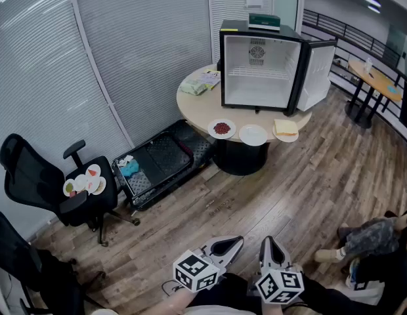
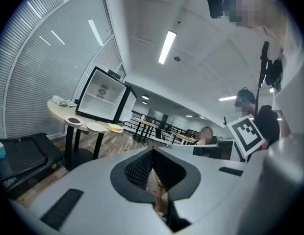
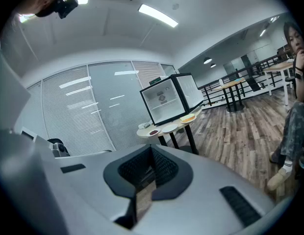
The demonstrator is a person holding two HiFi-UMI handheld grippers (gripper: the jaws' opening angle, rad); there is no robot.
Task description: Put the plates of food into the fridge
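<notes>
The left gripper [image 1: 237, 240] and right gripper [image 1: 268, 239] are closed, holding nothing; three plates [image 1: 253, 134] sit on the table [image 1: 198, 108] before the open fridge [image 1: 259, 64].

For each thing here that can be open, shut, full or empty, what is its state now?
Small black fridge: door swung open, shelves empty.
White plate of red food: on the round beige table, outside the fridge.
Middle white plate: same table, looks bare.
White plate with yellow slice: same table.
Black suitcase: lying open.
Left gripper: shut, nothing held.
Right gripper: shut, nothing held.
</notes>
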